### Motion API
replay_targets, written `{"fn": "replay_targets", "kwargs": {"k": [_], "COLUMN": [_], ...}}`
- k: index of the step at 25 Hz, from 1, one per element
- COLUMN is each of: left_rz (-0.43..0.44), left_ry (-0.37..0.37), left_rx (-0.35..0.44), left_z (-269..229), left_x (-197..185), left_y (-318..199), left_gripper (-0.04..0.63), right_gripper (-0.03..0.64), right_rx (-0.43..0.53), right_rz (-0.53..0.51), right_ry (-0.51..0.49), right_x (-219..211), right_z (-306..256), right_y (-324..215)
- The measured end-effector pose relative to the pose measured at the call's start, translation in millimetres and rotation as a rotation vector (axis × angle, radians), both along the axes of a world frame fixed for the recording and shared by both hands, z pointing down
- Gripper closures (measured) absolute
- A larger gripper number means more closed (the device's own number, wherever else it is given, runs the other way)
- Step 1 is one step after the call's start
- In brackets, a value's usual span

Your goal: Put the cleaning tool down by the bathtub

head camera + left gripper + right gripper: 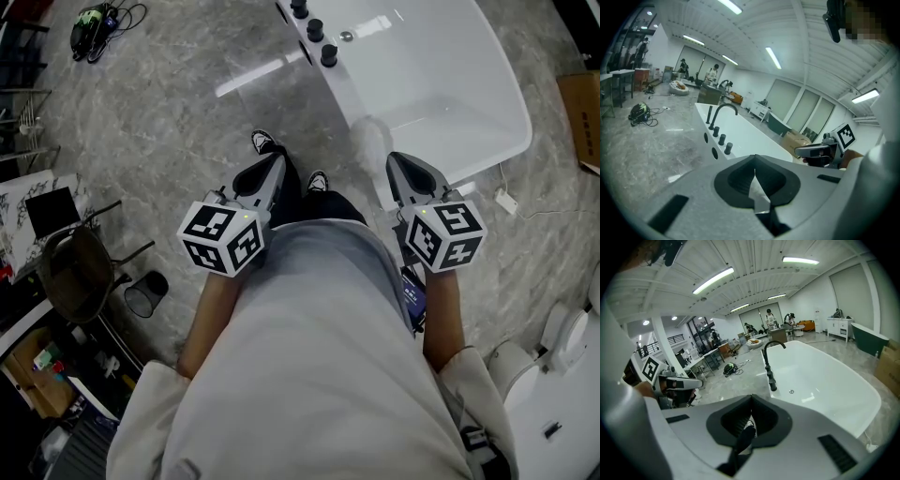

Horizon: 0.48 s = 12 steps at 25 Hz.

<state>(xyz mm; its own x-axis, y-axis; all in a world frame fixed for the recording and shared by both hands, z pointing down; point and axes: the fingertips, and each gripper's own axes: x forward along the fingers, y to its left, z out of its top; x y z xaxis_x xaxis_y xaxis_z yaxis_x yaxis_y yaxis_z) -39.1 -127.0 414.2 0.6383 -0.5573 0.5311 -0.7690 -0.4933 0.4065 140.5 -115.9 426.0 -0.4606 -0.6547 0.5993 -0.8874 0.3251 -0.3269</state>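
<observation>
Closed left tool (pixel 277 159), right tool (pixel 395 162) near bathtub (pixel 502 112)

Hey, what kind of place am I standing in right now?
Probably a big open workshop or test hall, not a home bathroom: a freestanding white bathtub stands on bare stone-look floor, with work desks, ceiling strip lights and people at the far end.

The bathtub (pixel 441 84) runs off the head view's top edge. A pale fuzzy shape (pixel 371 141) just beside its near corner is partly behind the right hand-held gripper (pixel 396 161) and too blurred to identify. The person's torso (pixel 319 356) hides the floor below it. The 2 shoes (pixel 264 142) show only partly. Distant people (pixel 712 72) are too small to make out.
</observation>
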Motion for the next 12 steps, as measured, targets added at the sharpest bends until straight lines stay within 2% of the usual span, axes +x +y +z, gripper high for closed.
{"fn": "replay_targets", "kwargs": {"k": [12], "left_rz": [0.004], "left_ry": [0.022], "left_rx": [-0.011], "left_z": [0.5], "left_x": [-1.8], "left_y": [3.9], "left_gripper": [0.591], "right_gripper": [0.606], "right_rx": [-0.053], "right_rz": [-0.014], "right_ry": [0.049], "right_x": [-1.3], "right_z": [9.8], "right_y": [8.3]}}
